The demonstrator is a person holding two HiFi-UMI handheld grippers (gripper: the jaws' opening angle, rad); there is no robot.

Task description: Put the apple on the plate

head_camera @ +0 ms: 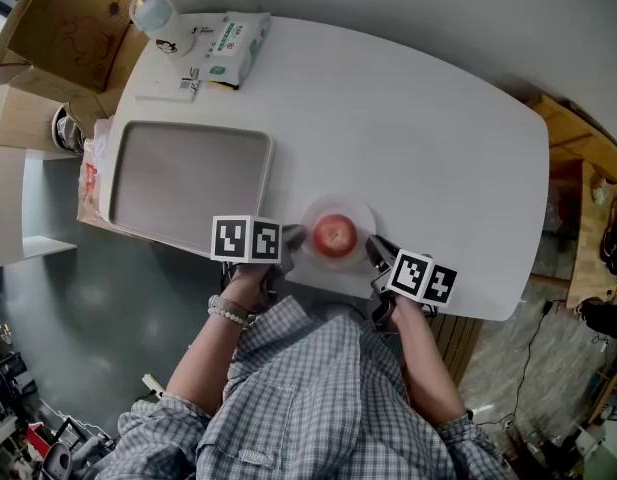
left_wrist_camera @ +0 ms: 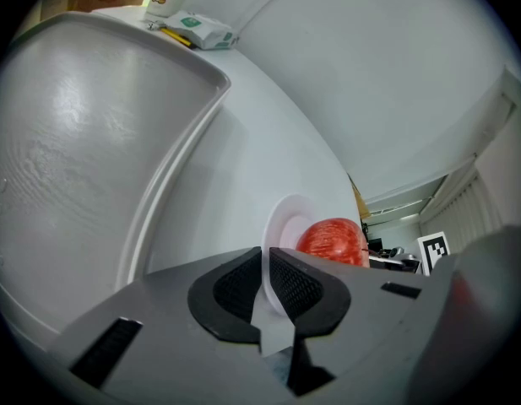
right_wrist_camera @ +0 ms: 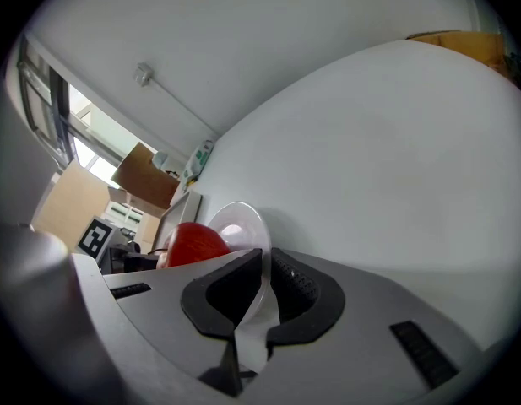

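Observation:
A red apple [head_camera: 334,236] rests on a small white plate [head_camera: 340,206] near the front edge of the white table [head_camera: 418,138]. My left gripper [head_camera: 293,236] is shut on the plate's left rim. My right gripper [head_camera: 376,251] is shut on its right rim. In the left gripper view the thin plate [left_wrist_camera: 285,219] rim is pinched in my left gripper [left_wrist_camera: 266,281], with the apple [left_wrist_camera: 332,241] just beyond. The right gripper view shows the same from the other side: my right gripper [right_wrist_camera: 264,283] shut on the plate [right_wrist_camera: 241,224], and the apple [right_wrist_camera: 191,243] to the left.
A large grey tray [head_camera: 188,178] lies left of the plate, also seen as the tray [left_wrist_camera: 91,142] in the left gripper view. A tissue pack [head_camera: 231,48] and a cup [head_camera: 158,18] stand at the far left corner. A cardboard box [head_camera: 68,18] sits off the table.

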